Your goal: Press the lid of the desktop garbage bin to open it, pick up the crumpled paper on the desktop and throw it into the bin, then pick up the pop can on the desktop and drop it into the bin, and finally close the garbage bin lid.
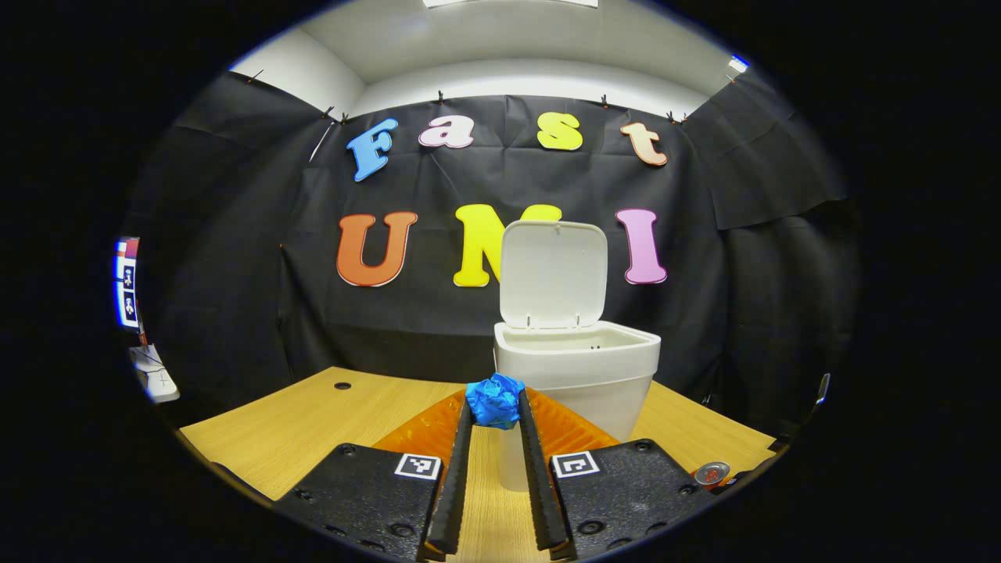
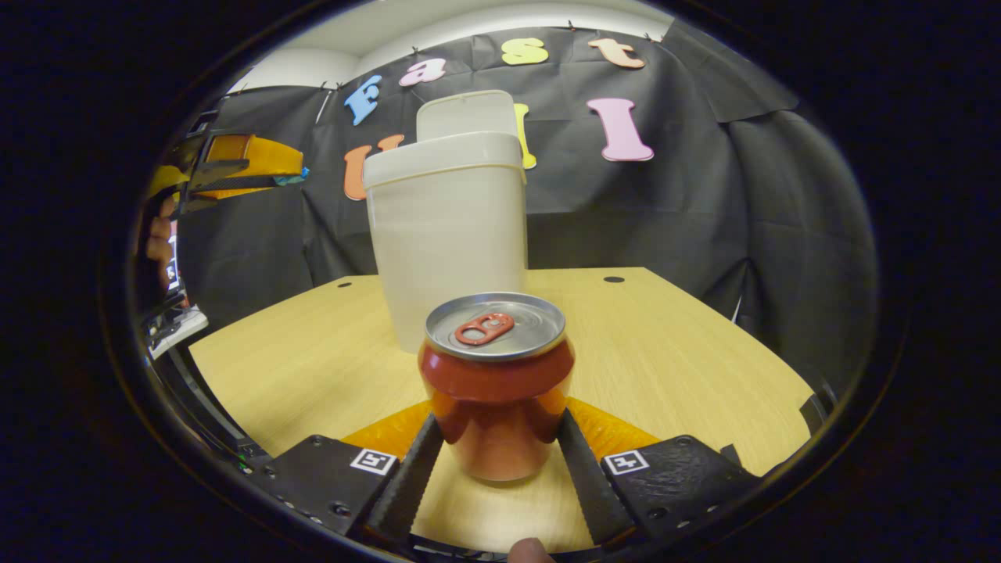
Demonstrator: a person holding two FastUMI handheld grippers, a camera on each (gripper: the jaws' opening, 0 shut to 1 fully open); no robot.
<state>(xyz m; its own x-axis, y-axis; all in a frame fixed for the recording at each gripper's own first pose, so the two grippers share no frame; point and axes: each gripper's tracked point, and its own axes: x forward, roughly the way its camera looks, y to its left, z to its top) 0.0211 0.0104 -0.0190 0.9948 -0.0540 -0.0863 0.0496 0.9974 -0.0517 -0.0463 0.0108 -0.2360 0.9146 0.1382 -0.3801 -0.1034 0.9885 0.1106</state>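
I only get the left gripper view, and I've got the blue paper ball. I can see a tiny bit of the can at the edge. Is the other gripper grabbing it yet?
Observer: The right gripper has its jaws on either side of the pop can. I cannot tell whether they press on it.
Operator: Is the can lying down?
Observer: No, it stands upright on the table, with its pull tab flat.
Operator: Where's the bin from there?
Observer: The bin stands right behind the can.
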